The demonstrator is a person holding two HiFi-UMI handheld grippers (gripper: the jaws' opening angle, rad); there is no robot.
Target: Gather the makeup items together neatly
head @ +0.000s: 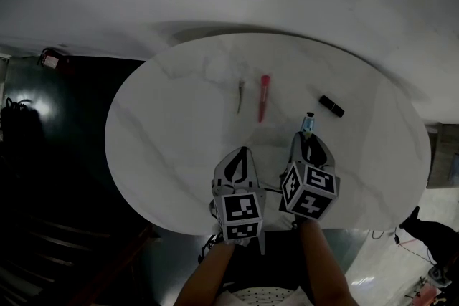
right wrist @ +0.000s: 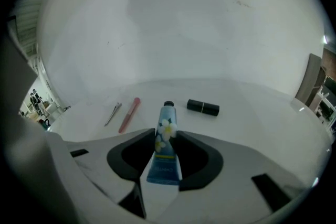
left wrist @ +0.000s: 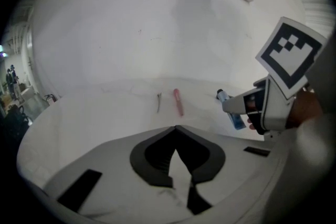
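Right gripper view: our right gripper point(right wrist: 164, 135) clamps the blue tube point(right wrist: 164, 150) by its lower body, cap pointing between the pink stick point(right wrist: 129, 114) and black lipstick point(right wrist: 202, 107) on the table point(right wrist: 257, 123). Our left gripper point(left wrist: 177, 128) is closed, empty. We judge the tube may pivot or slip, scattering them.

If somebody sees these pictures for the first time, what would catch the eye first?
A blue flowered tube stands out, clamped in the jaws of the right gripper over the round white table. Beyond it lie a pink stick, a hair clip left of that, and a black lipstick at right. The left gripper is shut and empty.
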